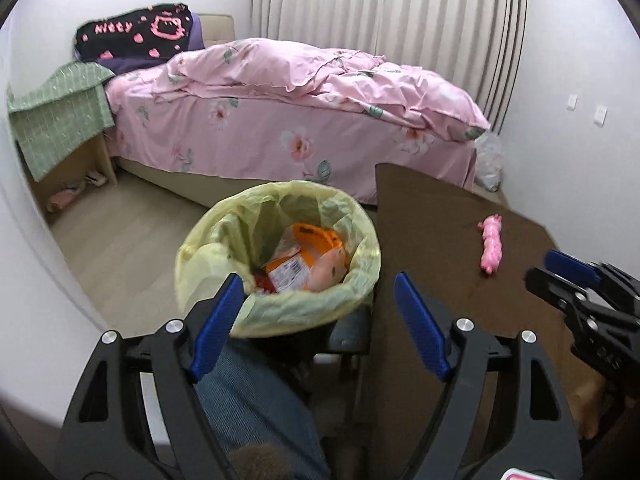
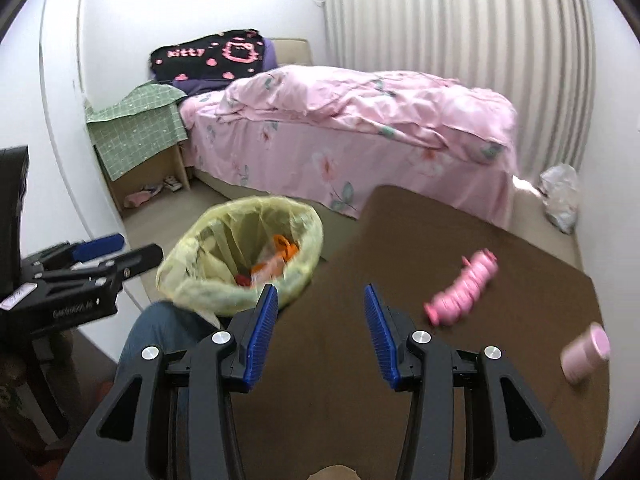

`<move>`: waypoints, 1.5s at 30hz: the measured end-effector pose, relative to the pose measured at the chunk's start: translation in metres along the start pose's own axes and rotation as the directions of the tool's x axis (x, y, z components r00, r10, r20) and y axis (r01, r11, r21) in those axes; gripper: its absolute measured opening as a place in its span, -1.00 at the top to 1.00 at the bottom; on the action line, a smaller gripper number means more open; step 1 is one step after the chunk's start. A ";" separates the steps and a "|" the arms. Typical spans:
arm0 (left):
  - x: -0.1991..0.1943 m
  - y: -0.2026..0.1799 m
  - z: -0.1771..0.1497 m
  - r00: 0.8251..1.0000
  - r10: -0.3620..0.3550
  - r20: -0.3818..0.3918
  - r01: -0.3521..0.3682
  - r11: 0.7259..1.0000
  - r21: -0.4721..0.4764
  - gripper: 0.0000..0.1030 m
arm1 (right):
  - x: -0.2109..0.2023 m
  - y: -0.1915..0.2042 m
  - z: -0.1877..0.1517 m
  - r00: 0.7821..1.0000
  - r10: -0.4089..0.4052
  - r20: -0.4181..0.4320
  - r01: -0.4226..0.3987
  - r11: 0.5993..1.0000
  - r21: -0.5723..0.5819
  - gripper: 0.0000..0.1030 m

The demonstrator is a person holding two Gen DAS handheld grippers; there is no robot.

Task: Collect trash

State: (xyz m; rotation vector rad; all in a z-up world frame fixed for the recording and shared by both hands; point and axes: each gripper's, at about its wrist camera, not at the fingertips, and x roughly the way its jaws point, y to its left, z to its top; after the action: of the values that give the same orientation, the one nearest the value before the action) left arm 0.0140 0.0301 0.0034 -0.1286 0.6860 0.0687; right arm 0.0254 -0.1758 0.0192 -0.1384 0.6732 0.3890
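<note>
Left gripper (image 1: 318, 308): jaws wide, empty, above bin (image 1: 280, 256), whose yellow liner holds orange wrappers (image 1: 308, 258).
Right gripper (image 2: 320, 320): parted, empty, over desk (image 2: 500, 420).
Remaining: pink wrapped item (image 2: 464, 286), pink cylinder (image 2: 584, 354), likely next pickups.

Readable text is scarce from where I'm driving. On the black blanket (image 2: 208, 58) at the head of the bed I read "Kitty" in pink letters beside a pink cat-face outline; the same word shows in the left wrist view (image 1: 132, 34), blurrier. The orange wrapper (image 1: 304, 264) in the bin carries a white label with a barcode; its print is too small for me to make out. The left gripper's body (image 2: 68, 304) bears pale lettering and a small white sticker, both blurred past reading. I find nothing else legible.
</note>
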 end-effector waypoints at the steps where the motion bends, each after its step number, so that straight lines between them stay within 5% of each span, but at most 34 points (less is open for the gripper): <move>1: -0.006 -0.005 -0.003 1.000 0.009 0.000 -0.009 1.000 0.019 -0.43 | -0.008 0.000 -0.006 1.000 -0.019 -0.003 0.019 1.000 0.008 0.17; 11: -0.037 -0.011 -0.013 1.000 0.017 0.018 -0.018 0.999 0.038 -0.43 | -0.042 0.003 -0.021 0.998 -0.063 0.023 0.062 0.996 0.071 0.17; 45: -0.037 -0.002 -0.015 1.000 -0.003 0.001 0.003 0.999 0.050 -0.43 | -0.043 0.014 -0.020 0.998 -0.064 0.025 0.062 0.996 0.065 0.17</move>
State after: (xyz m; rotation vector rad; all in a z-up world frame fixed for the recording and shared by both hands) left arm -0.0235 0.0251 0.0152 -0.0812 0.6860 0.0484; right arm -0.0225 -0.1814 0.0310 -0.0930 0.6522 0.3079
